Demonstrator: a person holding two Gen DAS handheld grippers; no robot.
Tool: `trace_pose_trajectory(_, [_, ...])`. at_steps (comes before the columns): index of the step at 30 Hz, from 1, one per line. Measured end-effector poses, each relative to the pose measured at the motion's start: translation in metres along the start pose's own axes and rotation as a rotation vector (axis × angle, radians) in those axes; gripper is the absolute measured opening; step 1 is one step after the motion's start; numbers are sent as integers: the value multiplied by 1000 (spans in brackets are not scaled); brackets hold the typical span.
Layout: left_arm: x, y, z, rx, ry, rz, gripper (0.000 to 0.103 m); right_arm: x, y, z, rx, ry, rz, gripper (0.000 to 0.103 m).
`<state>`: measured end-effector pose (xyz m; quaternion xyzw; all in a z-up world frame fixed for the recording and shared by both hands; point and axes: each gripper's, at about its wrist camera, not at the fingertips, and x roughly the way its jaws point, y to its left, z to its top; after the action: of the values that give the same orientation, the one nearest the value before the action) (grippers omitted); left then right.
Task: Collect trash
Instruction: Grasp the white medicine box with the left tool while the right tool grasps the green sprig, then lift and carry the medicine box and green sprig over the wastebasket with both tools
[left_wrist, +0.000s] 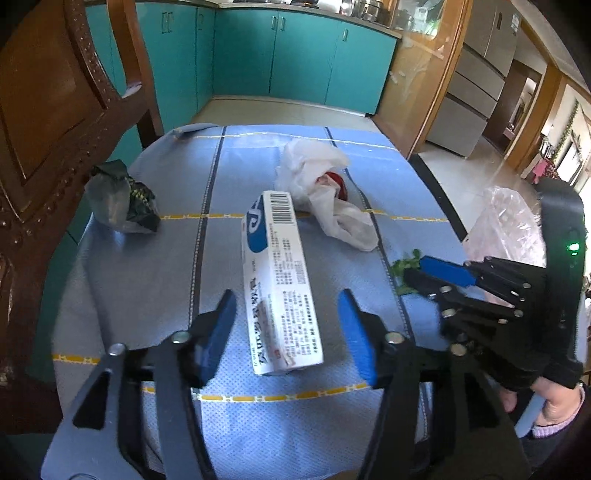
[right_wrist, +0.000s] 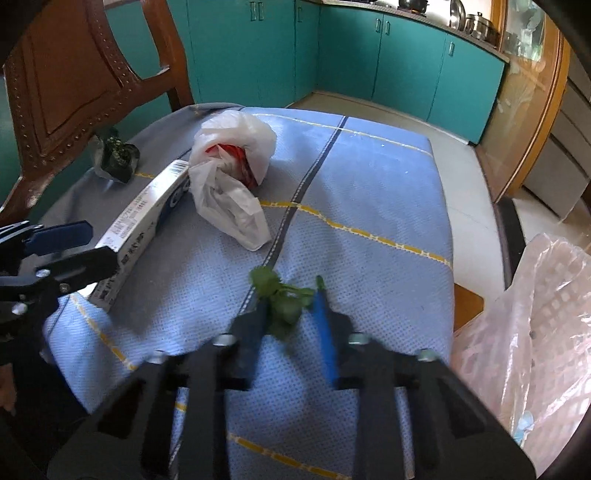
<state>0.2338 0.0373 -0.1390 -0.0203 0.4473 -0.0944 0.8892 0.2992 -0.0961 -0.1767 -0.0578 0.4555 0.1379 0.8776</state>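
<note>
The left tongs (left_wrist: 286, 325) stand wide open astride the near end of the white carton (left_wrist: 279, 280), touching neither side. The right tongs (right_wrist: 290, 317) are narrowly parted around the green leaf scrap (right_wrist: 280, 299) on the blue-clothed counter (right_wrist: 369, 206); whether they actually pinch it, I cannot tell. Such a limp leaf could slip free on lifting. The crumpled white bag (right_wrist: 229, 173) and dark wrapper (left_wrist: 118, 199) lie farther back, the pink-lined bin (right_wrist: 535, 317) at the right.
</note>
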Motion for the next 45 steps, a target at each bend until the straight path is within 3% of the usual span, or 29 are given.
trace_pose_trajectory(7, [12, 1, 0, -18, 17, 33, 63, -14, -7, 0, 19, -32, 17, 11])
trace_pose_trajectory(12, [18, 1, -1, -26, 25, 39, 37, -23, -8, 0, 23, -56, 27, 10])
trace_pose_trajectory(16, [12, 1, -1, -29, -2, 52, 31, -26, -13, -1, 34, -59, 24, 11])
trace_pose_trajectory(18, [8, 3, 0, -40, -24, 51, 30, -24, -15, -2, 45, -54, 18, 23])
trace_pose_trajectory(20, [2, 5, 2, -51, -46, 46, 30, -23, -14, -1, 47, -54, 14, 52])
trace_pose_trajectory(21, [1, 5, 2, -53, -53, 43, 29, -22, -14, -1, 45, -57, 9, 54])
trace_pose_trajectory(29, [9, 3, 1, -26, -10, 16, 30, -4, -4, -3, 5, -18, -41, 55])
trace_pose_trajectory(32, [17, 3, 3, -21, -3, 27, 47, -2, 1, -3, -18, -16, -68, 55])
trace_pose_trajectory(35, [29, 3, 7, -23, -3, 51, 50, 1, 3, -3, -29, -13, -78, 55])
trace_pose_trajectory(37, [36, 1, 9, -25, 8, 46, 49, 3, 3, -4, -28, -15, -79, 49])
trace_pose_trajectory(40, [41, -4, 10, -1, 12, 71, 24, 1, 3, -4, -30, -18, -73, 24])
trace_pose_trajectory(43, [35, -5, 9, 12, -13, 89, 24, 0, 2, -3, -28, -20, -64, 10])
trace_pose_trajectory(45, [24, -5, 8, 14, -49, 113, 23, -3, 2, -3, -24, -31, -54, 7])
